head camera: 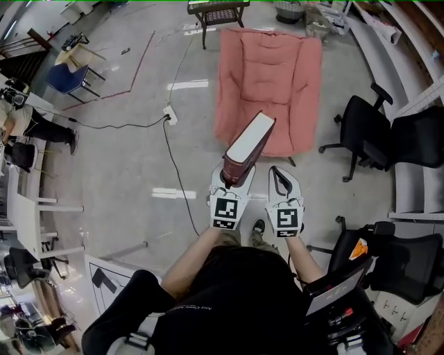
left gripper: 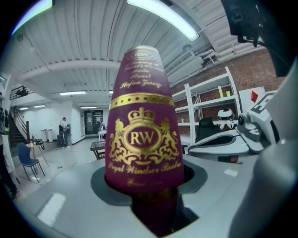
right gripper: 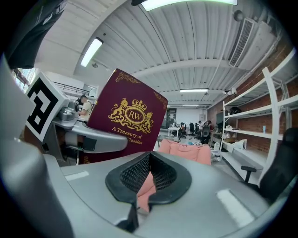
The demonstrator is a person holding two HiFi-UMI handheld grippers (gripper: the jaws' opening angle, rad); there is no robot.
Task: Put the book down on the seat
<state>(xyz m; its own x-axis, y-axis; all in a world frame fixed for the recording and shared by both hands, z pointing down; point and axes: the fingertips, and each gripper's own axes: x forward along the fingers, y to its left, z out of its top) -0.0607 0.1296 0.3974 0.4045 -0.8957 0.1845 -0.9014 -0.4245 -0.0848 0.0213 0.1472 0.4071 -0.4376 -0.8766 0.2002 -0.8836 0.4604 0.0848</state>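
A thick maroon book [head camera: 248,148] with gold lettering and white page edges sticks up and forward from my left gripper [head camera: 232,177], which is shut on its lower end. In the left gripper view the spine [left gripper: 142,132] fills the gap between the jaws of the left gripper [left gripper: 153,200]. My right gripper [head camera: 277,175] is beside it on the right, shut and empty. In the right gripper view the black pads [right gripper: 160,174] of the right gripper [right gripper: 148,161] meet, with the book's cover [right gripper: 125,118] to the left. The pink cushioned seat [head camera: 268,87] stands on the floor just ahead, also as a pink seat [right gripper: 186,151] beyond the jaws.
Black office chairs [head camera: 364,132] stand right of the pink seat. A small dark table [head camera: 217,12] is behind it. A white power strip [head camera: 170,114] and its cable lie on the floor to the left. A blue chair [head camera: 66,76] and desks are at far left.
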